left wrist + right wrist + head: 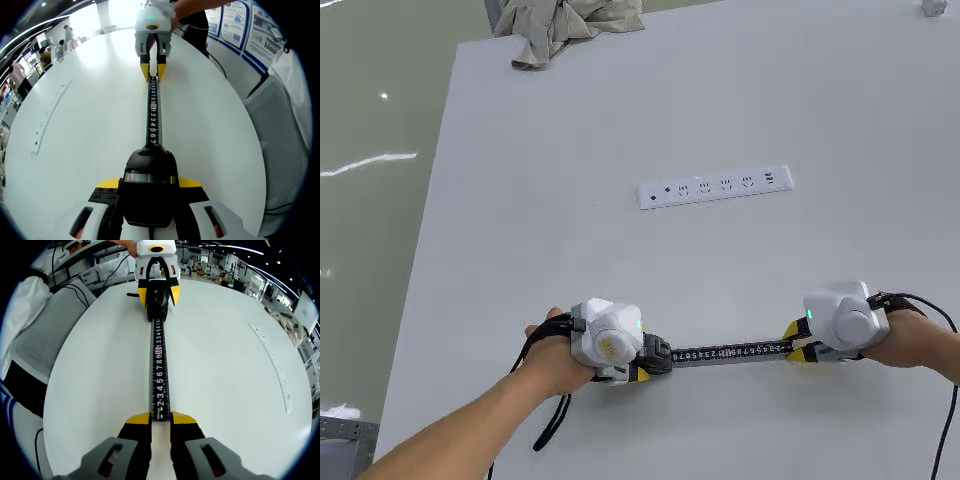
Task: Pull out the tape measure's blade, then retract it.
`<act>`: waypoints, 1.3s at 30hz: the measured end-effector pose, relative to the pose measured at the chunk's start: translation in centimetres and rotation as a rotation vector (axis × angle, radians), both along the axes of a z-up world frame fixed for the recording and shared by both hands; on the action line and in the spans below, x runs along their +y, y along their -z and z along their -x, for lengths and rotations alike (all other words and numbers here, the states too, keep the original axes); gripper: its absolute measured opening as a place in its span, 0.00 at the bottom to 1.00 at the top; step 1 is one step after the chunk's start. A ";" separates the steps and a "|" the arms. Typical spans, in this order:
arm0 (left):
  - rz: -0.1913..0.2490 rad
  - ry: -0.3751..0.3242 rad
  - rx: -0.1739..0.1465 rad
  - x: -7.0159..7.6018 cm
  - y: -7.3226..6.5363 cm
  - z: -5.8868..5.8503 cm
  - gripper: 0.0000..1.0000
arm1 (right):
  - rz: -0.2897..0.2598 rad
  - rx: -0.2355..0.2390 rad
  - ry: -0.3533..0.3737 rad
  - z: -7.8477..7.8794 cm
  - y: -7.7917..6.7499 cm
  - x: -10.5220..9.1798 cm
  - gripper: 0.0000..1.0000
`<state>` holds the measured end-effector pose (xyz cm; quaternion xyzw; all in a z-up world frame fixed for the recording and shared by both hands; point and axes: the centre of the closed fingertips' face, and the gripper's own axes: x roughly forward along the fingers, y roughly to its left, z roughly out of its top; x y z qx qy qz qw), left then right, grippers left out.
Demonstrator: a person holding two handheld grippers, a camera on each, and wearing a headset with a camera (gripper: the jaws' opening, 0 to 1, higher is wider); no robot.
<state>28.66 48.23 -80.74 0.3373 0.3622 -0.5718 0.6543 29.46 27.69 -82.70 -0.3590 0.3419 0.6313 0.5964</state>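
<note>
A black tape measure case (150,187) sits clamped in my left gripper (645,358), low on the white table. Its dark numbered blade (730,352) runs out flat to the right, to my right gripper (794,350), which is shut on the blade's end. In the right gripper view the blade (160,375) stretches from my yellow-tipped fingers (137,420) straight to the case (159,300) held by the other gripper. In the left gripper view the blade (152,112) leads away to the right gripper (153,72).
A white power strip (715,186) lies flat at the middle of the table (620,120). A crumpled grey cloth (565,25) rests at the far edge. A mesh chair (280,130) stands beside the table. The table's left edge drops to a green floor.
</note>
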 end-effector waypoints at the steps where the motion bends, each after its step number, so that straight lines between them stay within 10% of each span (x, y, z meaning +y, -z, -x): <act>1: 0.000 0.000 0.000 0.0 0.0 0.0 0.37 | 0.002 -0.002 0.002 -0.1 0.0 -0.3 0.12; 39: -0.005 -0.001 0.000 0.0 0.0 0.0 0.37 | 0.043 0.009 0.053 -0.4 0.0 -4.5 0.12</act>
